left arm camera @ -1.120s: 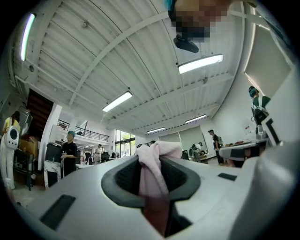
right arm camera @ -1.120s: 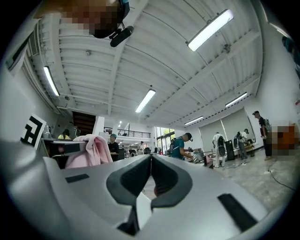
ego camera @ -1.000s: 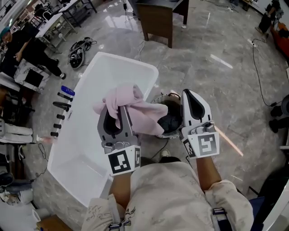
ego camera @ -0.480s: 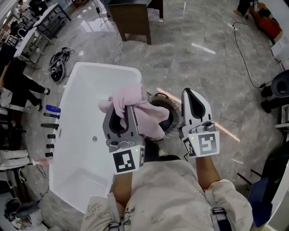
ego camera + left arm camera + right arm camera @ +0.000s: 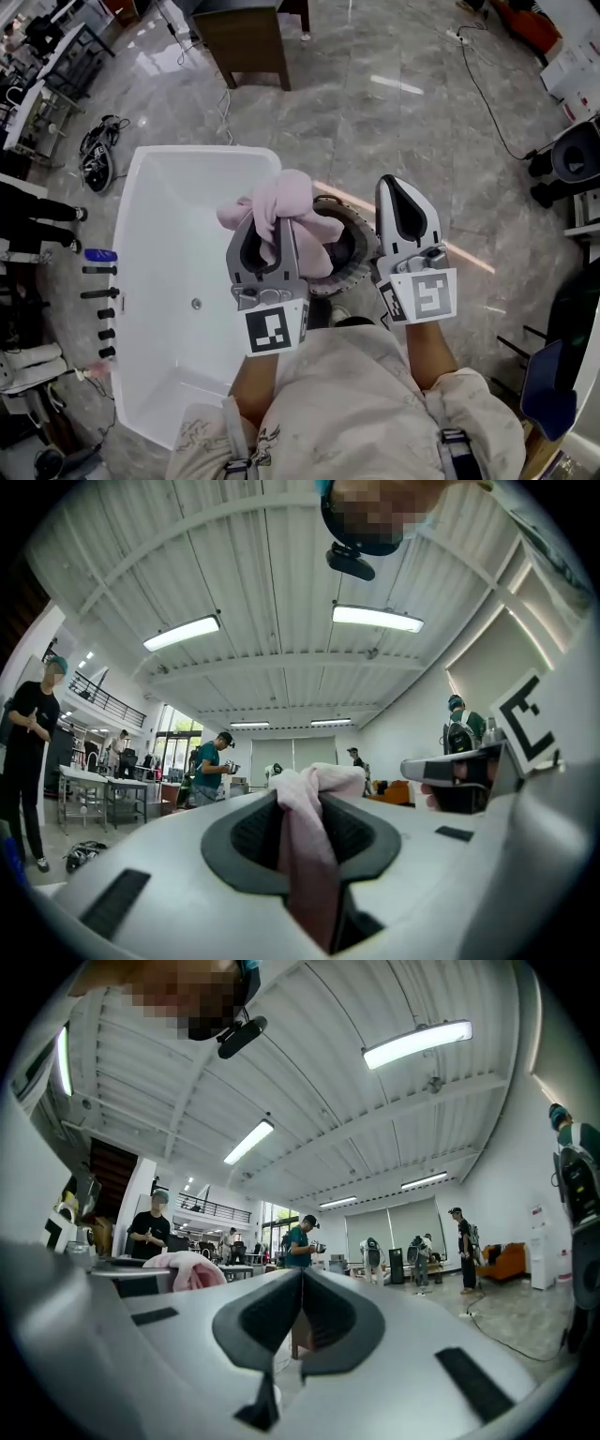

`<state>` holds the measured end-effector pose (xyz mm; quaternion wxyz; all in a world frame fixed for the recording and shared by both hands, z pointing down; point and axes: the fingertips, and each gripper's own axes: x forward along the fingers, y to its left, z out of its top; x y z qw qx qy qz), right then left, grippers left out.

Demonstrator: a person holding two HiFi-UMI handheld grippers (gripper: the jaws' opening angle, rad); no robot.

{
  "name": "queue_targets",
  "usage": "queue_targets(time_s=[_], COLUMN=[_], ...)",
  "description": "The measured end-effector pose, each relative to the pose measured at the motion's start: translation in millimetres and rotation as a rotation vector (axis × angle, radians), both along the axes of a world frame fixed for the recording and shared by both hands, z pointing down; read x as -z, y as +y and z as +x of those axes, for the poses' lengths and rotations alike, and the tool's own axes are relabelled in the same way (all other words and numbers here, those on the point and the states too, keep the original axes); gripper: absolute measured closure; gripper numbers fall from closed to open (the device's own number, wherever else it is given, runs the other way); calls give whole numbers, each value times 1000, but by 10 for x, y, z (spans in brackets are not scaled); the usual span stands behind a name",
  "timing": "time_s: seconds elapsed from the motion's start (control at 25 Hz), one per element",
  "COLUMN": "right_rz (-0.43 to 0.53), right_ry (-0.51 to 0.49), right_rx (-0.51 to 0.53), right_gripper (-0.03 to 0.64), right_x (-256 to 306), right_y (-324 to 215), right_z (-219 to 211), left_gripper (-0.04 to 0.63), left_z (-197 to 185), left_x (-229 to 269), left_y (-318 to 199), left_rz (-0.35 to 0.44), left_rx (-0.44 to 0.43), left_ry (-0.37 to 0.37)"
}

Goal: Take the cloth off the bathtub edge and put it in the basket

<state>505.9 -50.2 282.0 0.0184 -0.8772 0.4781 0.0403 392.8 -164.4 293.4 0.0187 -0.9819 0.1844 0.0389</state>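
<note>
Pink cloth (image 5: 289,194), one, in left tool (image 5: 269,223), one basket (image 5: 354,227), seemingly round

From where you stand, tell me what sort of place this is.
Probably a big workshop or lab hall, not a home bathroom: the bathtub stands loose on a polished stone floor, with work tables and people under long ceiling strip lights.

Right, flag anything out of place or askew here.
Nothing stands out. The pink cloth is bunched in the left gripper, hanging by the rim of the basket beside the bathtub. Nothing looks dropped or spilled.
</note>
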Motion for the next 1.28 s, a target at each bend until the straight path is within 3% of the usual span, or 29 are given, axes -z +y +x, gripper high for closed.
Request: queue_targets(time_s=[0.64, 0.88, 1.12, 1.28], right_rz=[-108, -132, -139, -140], right_ry=[36, 19, -10, -60], right_rx=[-174, -201, -201, -162], right_gripper=[627, 627, 627, 627], right_x=[-14, -106, -307, -595], right_y=[-82, -72, -34, 49], right_z=[184, 275, 520, 820], left_gripper=[500, 500, 500, 500], left_z=[502, 607, 780, 938], left_x=[-644, -1061, -1532, -1912], left_y=[12, 184, 274, 344], left_rz=[-115, -141, -216, -222], left_rx=[-242, -308, -298, -260], left_ry=[-72, -161, -227, -327])
